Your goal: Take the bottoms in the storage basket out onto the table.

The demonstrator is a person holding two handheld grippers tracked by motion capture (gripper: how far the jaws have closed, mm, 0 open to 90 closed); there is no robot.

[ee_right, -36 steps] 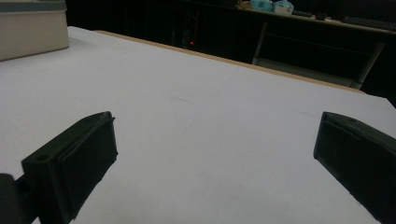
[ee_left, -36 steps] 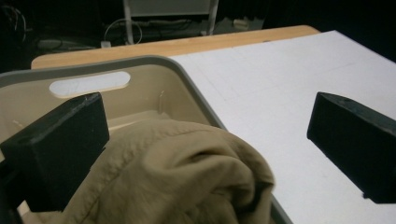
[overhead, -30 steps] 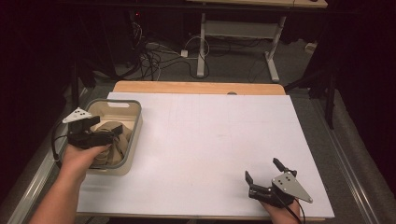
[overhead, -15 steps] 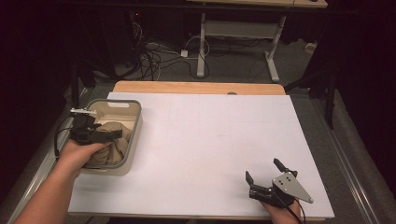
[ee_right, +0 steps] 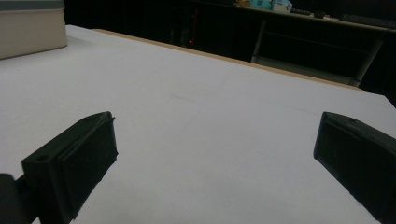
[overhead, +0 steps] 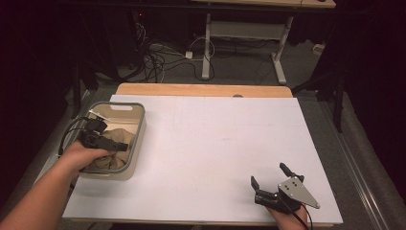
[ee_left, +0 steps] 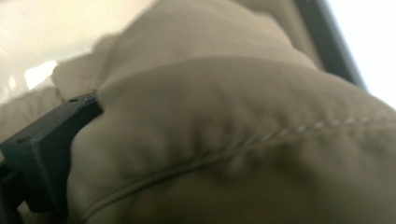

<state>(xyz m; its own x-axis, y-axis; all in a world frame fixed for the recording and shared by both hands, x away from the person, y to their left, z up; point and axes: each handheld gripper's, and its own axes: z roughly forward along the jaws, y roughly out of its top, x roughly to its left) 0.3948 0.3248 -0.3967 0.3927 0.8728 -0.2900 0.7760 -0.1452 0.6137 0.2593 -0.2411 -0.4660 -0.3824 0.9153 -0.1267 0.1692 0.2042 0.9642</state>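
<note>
High view: my right gripper (overhead: 270, 184) rests on the table's (overhead: 215, 143) near edge, jaws spread, empty | my left gripper (overhead: 119, 146) is down in the bin (overhead: 140, 125), pressed into tan cloth (ee_left: 243, 140); grip unclear | best to bite a thick seam fold, then lift straight up past the rim.

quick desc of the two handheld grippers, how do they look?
Both are black with two blocky flat-faced jaws. The right gripper carries a grey three-cornered plate with small dark dots. The left gripper trails a looping black cable and shows a pale plate edge. Forearms bare, no sleeves.
</note>
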